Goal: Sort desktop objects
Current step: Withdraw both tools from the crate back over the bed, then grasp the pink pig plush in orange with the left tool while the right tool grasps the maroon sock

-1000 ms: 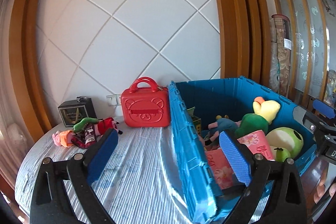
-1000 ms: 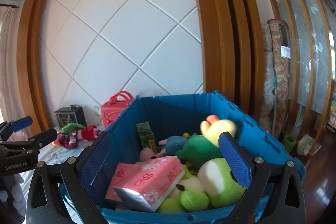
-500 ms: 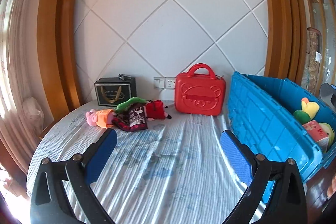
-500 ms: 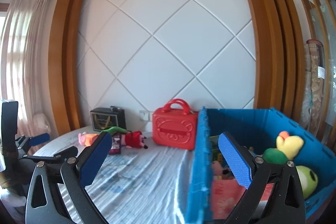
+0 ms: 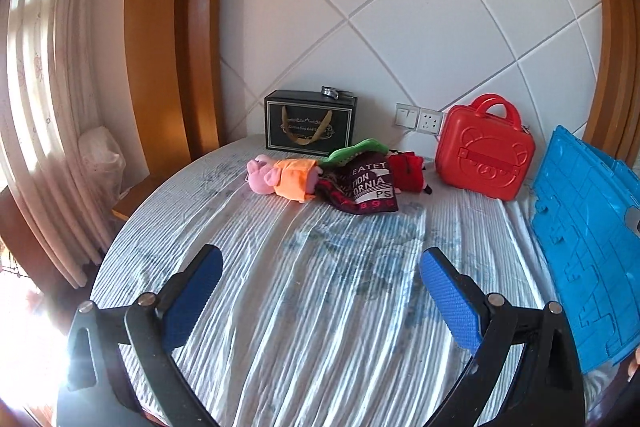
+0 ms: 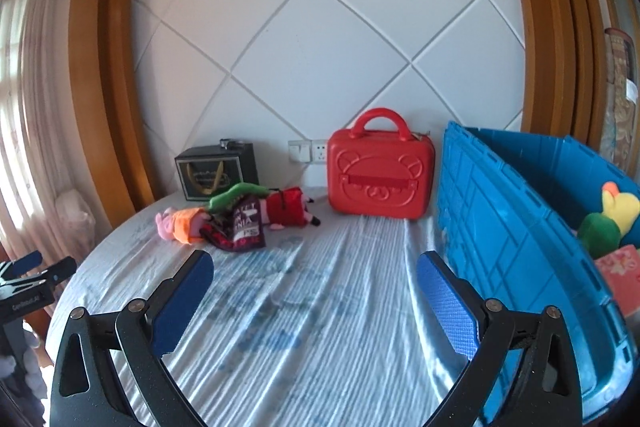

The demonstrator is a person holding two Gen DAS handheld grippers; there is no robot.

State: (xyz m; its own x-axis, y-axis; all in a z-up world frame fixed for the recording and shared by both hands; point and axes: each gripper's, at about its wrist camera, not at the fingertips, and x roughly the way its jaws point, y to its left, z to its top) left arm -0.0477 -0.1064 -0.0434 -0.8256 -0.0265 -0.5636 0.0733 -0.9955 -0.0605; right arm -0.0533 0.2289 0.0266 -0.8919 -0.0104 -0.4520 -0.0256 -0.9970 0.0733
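Toys lie in a small heap at the far side of the table (image 5: 320, 307), in the upper middle of the left wrist view: a pink pig (image 5: 280, 179) in an orange dress, a green plush (image 5: 356, 150) behind it, a dark lettered cloth (image 5: 366, 189) draped in front, and a red plush (image 5: 408, 169) touching the cloth on its right. In the right wrist view the same heap sits left of centre. Behind it, against the wall, stands a black box (image 5: 310, 125). Right of the heap stands a red case (image 5: 484, 159), upright with its handle up, near a wall socket (image 5: 420, 117). A blue crate (image 6: 520, 211) fills the right edge of both views; the right wrist view shows a green and yellow plush (image 6: 608, 219) and a pink pack (image 6: 624, 277) inside it.

The left gripper (image 5: 322, 295), low in its frame, is spread wide with nothing between its blue pads. The right gripper (image 6: 316, 291) is likewise spread and empty, above the striped cloth on the table, well short of the heap.
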